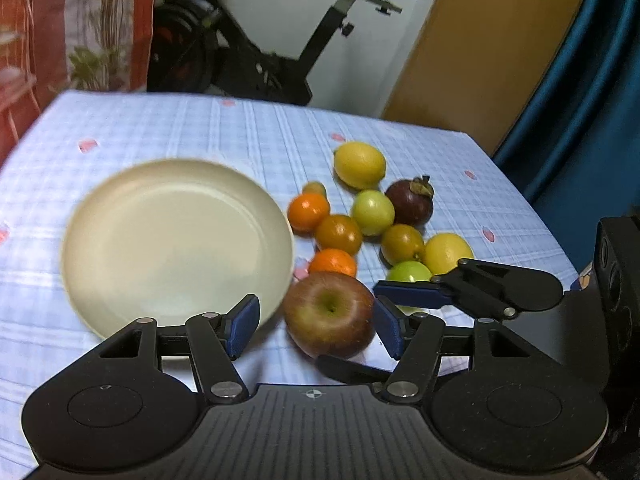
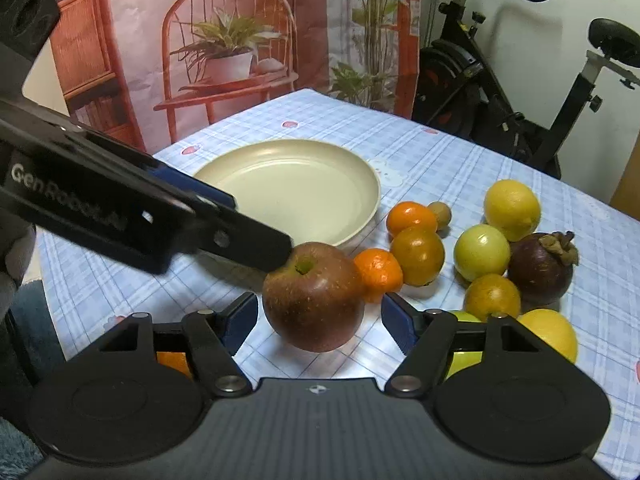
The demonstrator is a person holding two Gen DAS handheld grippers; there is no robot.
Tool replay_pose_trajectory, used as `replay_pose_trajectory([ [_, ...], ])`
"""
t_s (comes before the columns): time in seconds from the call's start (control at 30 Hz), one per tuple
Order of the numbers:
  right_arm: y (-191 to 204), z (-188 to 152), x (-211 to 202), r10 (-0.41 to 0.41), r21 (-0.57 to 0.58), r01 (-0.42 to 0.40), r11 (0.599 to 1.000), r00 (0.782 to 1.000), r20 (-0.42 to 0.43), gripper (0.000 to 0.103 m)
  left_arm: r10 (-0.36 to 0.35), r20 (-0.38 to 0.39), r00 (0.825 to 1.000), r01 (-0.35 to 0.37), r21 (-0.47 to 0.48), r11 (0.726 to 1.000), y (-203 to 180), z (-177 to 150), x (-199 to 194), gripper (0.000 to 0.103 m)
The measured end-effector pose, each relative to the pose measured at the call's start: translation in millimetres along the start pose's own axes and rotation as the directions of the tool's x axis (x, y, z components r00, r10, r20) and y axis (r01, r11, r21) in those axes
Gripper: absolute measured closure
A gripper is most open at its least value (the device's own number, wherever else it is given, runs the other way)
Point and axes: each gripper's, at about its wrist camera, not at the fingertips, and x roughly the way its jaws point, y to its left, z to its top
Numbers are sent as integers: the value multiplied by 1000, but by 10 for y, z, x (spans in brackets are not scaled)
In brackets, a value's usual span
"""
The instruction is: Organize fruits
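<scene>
Left hand-held gripper (image 1: 312, 326) spread wide, blue pads either side of the round red-brown apple (image 1: 330, 314) with green-tinged stem hollow; right pad close to the skin, left pad apart from it. No squeeze visible, nothing gripped.

Right hand-held gripper (image 2: 318, 320) also wide open, straddling the same apple (image 2: 314, 296) from the other side, gaps on both sides. Empty as well. In left wrist view, right gripper's blue fingertip (image 1: 408, 294) just right of the apple.

Apple upright on the counter with blue-and-white checked cloth (image 1: 160, 128), stem hollow up, just beside the rim of the shallow round cream plate (image 1: 120, 200). Plate holding nothing.

Loose fruit cluster right of plate, on the cloth:
- 2 small oranges (image 2: 412, 218), nearer 1 touching the apple's far side in right wrist view
- 2 brownish-orange round fruits (image 2: 418, 256)
- 2 yellow lemons (image 2: 512, 208), 1 far, 1 near
- pale green round fruit (image 2: 482, 250) mid-cluster, another green one partly hidden behind the right gripper's linkage
- dark purple mangosteen (image 2: 540, 266) with dried calyx, touching the pale green fruit
- tiny olive-brown fruit (image 2: 440, 214) behind the far orange

Black exercise bike (image 1: 256, 52) behind the counter.
</scene>
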Motion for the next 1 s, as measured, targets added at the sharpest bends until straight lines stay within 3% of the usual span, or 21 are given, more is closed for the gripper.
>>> replay_pose_trajectory([
  [0.27,-67,-30,94,40,18,-39,999,999,-15,32,-17,-47,999,15,-33,999,24,-16,161,38],
  [0.53,-85,-21,104,51,42,-51,998,999,-13,39,-23,-53,998,20,-43,999,26,-7,183,38],
  [1.0,-62,13,120,59,63,-58,996,998,-14,39,-41,-66,997,37,-54,998,13,-46,230,36],
])
